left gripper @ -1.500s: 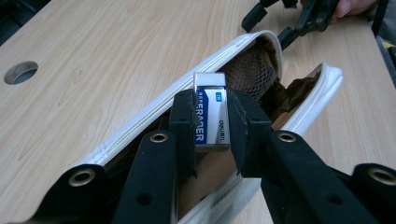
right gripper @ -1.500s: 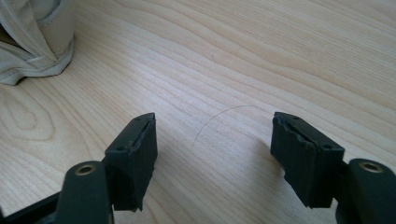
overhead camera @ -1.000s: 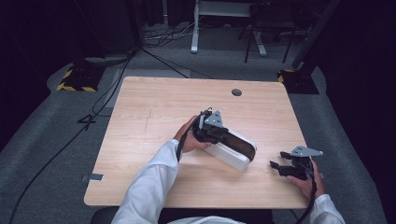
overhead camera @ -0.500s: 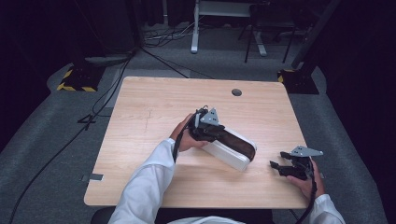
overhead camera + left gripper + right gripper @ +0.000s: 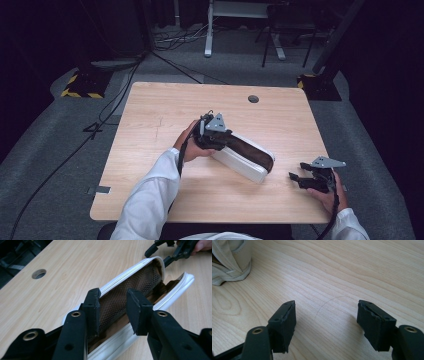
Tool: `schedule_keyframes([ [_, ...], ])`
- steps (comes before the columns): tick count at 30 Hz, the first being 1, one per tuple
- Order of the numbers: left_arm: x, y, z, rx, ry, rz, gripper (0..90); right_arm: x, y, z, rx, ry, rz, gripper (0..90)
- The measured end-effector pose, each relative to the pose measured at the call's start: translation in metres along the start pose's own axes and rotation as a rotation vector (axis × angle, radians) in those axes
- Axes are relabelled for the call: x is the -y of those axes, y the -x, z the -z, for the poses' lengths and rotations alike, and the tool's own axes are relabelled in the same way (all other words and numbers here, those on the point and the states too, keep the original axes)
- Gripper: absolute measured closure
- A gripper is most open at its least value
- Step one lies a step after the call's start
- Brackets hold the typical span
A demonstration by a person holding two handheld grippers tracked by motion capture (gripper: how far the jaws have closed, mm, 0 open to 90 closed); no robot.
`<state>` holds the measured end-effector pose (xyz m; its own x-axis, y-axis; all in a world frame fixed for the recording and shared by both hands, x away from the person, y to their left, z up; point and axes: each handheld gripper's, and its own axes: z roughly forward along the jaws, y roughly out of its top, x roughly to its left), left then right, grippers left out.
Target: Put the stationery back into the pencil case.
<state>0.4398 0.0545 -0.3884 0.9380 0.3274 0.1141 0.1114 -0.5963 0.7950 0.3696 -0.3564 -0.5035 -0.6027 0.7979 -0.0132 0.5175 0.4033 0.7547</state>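
A white zip case (image 5: 244,167) with a brown mesh lining (image 5: 140,282) lies open on the wooden table (image 5: 150,115), slanting from centre to lower right. My left gripper (image 5: 229,143) is at the case's near end. Its jaws (image 5: 111,293) have just been opening and stand a little apart, with the mesh wall between them and the left pad (image 5: 93,307) close to the white rim. My right gripper (image 5: 296,179) rests open near the table's right front edge. Bare wood lies between its jaws (image 5: 325,307), and the case's end (image 5: 229,262) is off to the left.
A round cable hole (image 5: 253,99) sits in the table's far side. Beyond the table are dark floor, cables (image 5: 100,120) and stand legs (image 5: 207,47). The right gripper (image 5: 172,250) appears past the case's far end in the left gripper view.
My left hand and gripper have drawn back to the left along the case. The case and the right gripper have stayed in place.
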Motion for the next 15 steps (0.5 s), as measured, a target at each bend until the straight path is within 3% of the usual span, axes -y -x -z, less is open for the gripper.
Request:
schedule_keyframes([
  [15, 0.02, -0.003, 0.032, -0.112, -0.015, 0.045, 47.1, 0.0, 0.0, 0.0, -0.003, 0.001, -0.004, 32.3],
])
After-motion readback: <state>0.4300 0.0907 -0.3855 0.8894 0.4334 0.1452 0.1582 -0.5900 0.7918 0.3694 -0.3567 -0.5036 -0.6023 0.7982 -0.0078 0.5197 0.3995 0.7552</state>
